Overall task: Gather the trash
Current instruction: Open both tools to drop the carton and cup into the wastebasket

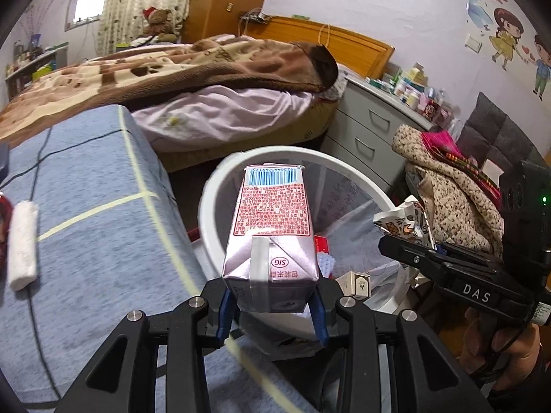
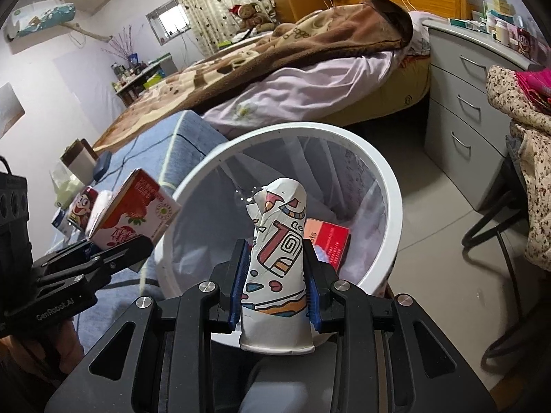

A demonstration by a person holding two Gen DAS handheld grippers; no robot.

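My left jaws (image 1: pixel 272 304) clamp a pink carton (image 1: pixel 272 241) by its base — it stands upright between the blue pads, just over the near rim of the white bin (image 1: pixel 220 189). My right jaws (image 2: pixel 275 285) pinch a crumpled paper cup (image 2: pixel 277 265) — it juts up over the bin's mouth, boxes lying below.

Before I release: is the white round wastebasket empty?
Not empty: white round wastebasket already holds a red box and a small white carton.
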